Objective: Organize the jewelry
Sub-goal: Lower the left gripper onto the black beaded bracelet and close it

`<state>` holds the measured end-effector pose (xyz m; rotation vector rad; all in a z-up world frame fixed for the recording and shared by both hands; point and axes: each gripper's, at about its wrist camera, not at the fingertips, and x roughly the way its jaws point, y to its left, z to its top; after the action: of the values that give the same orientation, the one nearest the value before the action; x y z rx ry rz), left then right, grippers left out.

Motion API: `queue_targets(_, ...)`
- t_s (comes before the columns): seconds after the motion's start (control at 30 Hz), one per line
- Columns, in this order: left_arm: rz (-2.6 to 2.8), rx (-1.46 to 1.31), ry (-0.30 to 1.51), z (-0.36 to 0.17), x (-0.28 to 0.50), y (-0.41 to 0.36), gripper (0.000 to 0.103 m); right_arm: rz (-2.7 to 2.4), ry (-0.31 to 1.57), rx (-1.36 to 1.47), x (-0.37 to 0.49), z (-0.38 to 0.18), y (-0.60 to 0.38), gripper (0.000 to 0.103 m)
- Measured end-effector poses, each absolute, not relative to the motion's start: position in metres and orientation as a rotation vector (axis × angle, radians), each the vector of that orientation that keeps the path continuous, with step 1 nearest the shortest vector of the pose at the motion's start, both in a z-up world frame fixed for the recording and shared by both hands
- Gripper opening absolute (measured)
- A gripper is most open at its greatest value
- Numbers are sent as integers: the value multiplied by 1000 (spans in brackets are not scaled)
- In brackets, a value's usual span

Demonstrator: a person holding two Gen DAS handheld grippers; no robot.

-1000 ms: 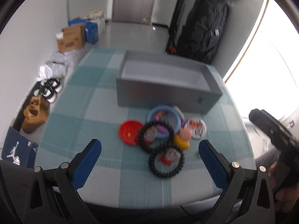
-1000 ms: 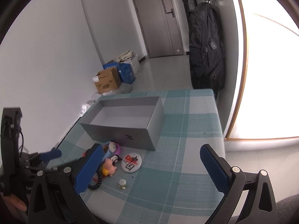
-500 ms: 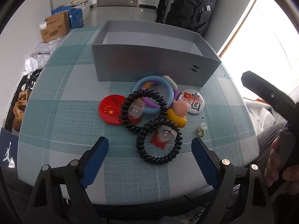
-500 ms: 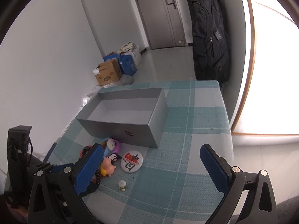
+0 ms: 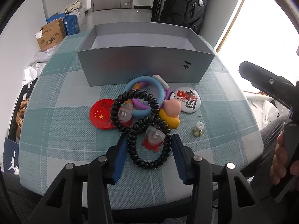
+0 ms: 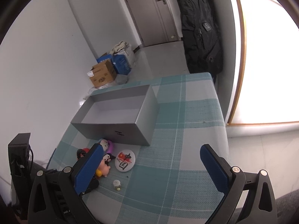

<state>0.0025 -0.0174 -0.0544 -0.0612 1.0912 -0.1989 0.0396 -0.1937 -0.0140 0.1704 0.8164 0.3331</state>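
Near the tabletop's front edge, the left gripper [image 5: 149, 145] is closing around the nearer black coil bracelet [image 5: 149, 145], pads beside its sides, not clearly pressing. Best to squeeze only this loop and lift it clear of the second coil bracelet [image 5: 134, 110] it overlaps. The right gripper [image 6: 151, 165] hangs wide open, empty.

Trinket pile [image 5: 145, 112] on table [image 5: 56, 130], just before box [image 5: 145, 65]; perhaps touching it.

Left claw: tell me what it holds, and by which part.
Nothing firmly yet: the left claw is closing around the near black coil bracelet, its fingers at the loop's two outer sides, which lies on the table.
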Motion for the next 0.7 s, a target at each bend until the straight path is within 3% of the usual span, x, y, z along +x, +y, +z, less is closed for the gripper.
queue_targets(0.4,-281,-226,1055,-43,5,3,38,324,807,168,37,-12,-197,103)
queue_targets(0.7,-343,-300,933,-17,5,11,38,361,850,140,30,-17,-194,103)
